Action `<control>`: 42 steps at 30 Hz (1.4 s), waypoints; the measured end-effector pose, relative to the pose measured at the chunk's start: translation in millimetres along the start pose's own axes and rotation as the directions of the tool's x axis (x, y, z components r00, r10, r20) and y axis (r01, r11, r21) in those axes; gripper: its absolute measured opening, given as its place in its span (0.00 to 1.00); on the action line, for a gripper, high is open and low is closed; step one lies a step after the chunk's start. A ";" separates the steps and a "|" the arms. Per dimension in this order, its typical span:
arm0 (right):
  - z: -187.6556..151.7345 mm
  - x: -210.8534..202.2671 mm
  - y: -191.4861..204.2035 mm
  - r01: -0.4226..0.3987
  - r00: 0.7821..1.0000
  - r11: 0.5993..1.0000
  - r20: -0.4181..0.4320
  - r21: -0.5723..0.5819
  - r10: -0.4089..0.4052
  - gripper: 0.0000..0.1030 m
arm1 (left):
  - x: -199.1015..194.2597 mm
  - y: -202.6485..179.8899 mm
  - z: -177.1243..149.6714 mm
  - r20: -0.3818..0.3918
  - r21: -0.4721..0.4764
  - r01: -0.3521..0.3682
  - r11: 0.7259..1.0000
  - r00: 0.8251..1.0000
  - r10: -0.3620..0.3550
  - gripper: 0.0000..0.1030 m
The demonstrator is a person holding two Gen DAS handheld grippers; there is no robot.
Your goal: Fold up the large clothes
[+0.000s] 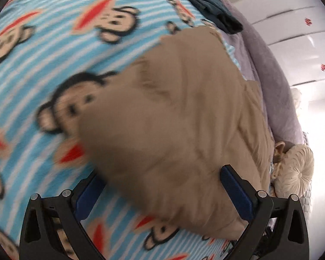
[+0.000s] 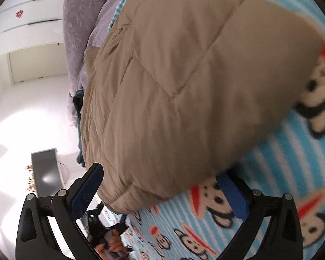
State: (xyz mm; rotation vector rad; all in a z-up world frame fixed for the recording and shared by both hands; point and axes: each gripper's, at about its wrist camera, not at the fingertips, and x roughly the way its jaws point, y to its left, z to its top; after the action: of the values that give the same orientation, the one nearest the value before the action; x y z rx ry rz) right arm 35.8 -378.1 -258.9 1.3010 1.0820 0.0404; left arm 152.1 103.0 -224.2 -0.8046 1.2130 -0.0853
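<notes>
A large tan quilted jacket (image 1: 175,117) lies bunched on a bed with a blue striped monkey-print sheet (image 1: 54,49). My left gripper (image 1: 160,186) is open, its blue-padded fingers (image 1: 236,190) wide apart on either side of the jacket's near edge. In the right wrist view the same jacket (image 2: 184,86) fills the middle, folded over in a thick bulge. My right gripper (image 2: 162,186) is open, its fingers straddling the jacket's lower corner. The sheet (image 2: 281,151) shows to the right. Whether the pads touch the fabric cannot be told.
A dark teal garment (image 1: 208,2) and a lilac quilt (image 1: 268,69) lie at the bed's far side. A cream round cushion (image 1: 296,171) sits by the bed edge. White wardrobe doors (image 1: 292,28) stand beyond. A person's hand (image 2: 112,244) shows low in the right wrist view.
</notes>
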 end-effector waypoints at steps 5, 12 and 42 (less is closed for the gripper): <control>13.2 28.9 2.2 -0.086 0.996 0.996 -0.012 0.033 0.086 1.00 | 27.1 -25.2 19.2 0.013 -0.003 0.024 1.000 1.000 -0.024 1.00; 19.4 40.8 -10.6 -0.122 0.993 0.977 0.012 0.177 0.122 0.68 | 28.7 -42.7 31.1 0.040 0.009 0.070 0.998 0.997 -0.070 0.31; -171.2 -66.5 -72.9 -0.056 0.998 0.984 0.017 0.171 0.054 0.25 | -133.0 78.6 -117.5 -0.296 0.279 0.125 0.952 0.955 -0.039 0.21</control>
State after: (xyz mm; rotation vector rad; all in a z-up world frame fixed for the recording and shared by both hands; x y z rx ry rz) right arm -150.7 -313.1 -254.2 1.4843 1.0564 -0.0200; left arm -26.8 162.8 -178.1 -0.5912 1.3990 -0.4566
